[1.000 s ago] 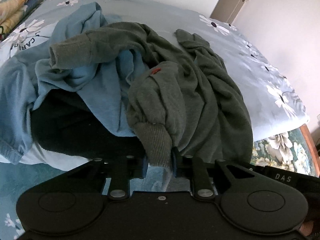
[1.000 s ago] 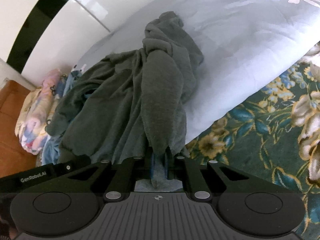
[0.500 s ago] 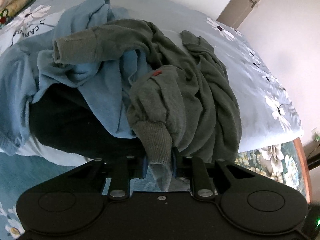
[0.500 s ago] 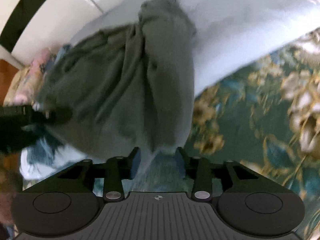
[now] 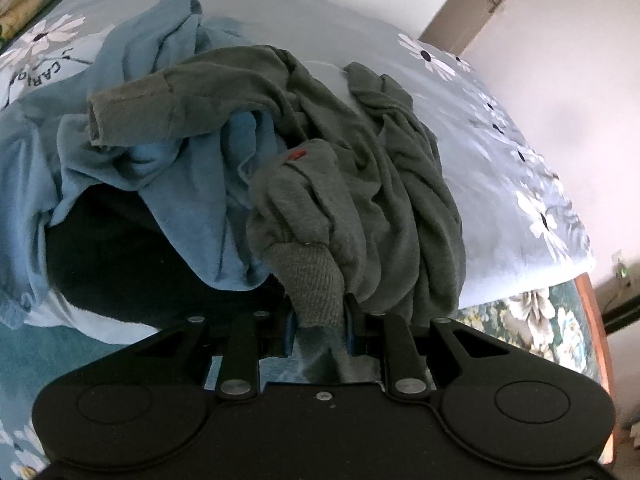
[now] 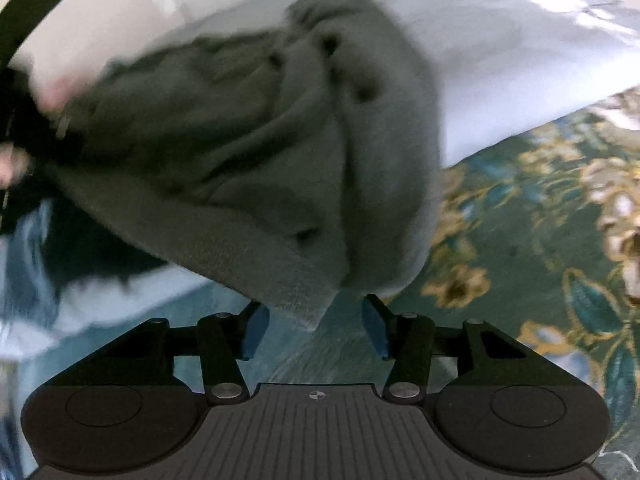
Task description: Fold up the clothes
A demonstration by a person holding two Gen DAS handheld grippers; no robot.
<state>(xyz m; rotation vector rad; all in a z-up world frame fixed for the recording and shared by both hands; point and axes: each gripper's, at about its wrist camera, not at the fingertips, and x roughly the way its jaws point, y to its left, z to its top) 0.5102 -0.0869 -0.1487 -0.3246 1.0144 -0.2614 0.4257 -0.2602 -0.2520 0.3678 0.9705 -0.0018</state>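
We see right gripper (image 6: 316, 326) jaws opening, grey sweater (image 6: 256, 152) hem just above them, unpinched; floral carpet (image 6: 532, 240) frame right.

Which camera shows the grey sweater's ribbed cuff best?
The left wrist view: the ribbed cuff is sharp, clamped in the left gripper. The right wrist view shows only blurred grey sweater, no clear cuff.

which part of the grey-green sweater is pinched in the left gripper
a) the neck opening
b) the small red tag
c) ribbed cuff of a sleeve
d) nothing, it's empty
c: in the left wrist view the left gripper is closed on the ribbed cuff of the grey-green sweater; the red tag sits clear, further up.
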